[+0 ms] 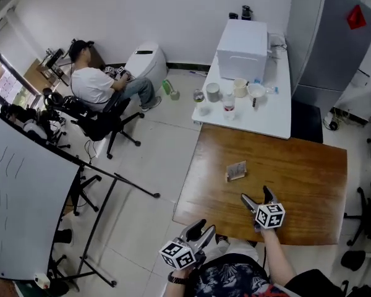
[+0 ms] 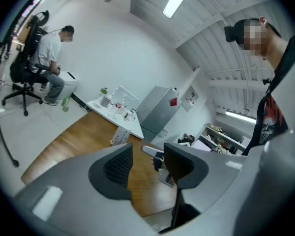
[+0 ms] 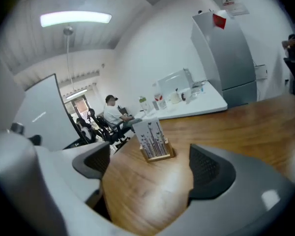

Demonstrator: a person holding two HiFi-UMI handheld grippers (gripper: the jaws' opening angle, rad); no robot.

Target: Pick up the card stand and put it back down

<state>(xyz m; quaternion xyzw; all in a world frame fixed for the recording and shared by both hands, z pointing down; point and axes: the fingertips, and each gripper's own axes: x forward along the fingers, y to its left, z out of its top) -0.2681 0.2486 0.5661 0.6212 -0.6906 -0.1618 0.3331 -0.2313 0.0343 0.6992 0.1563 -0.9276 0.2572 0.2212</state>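
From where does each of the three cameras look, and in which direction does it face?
Head view: on the person's head, looking steeply down at the table; left claw, right claw and an arm show.
Left gripper view: on the left claw, facing across the table; its open jaws and the person's torso show.
Right gripper view: on the right claw, facing the card stand; its open jaws show.
All three see the card stand.

What you can't see
Overhead, print on your card stand (image 1: 236,171) is too small to read — the fridge (image 1: 331,48) runs off the top edge.
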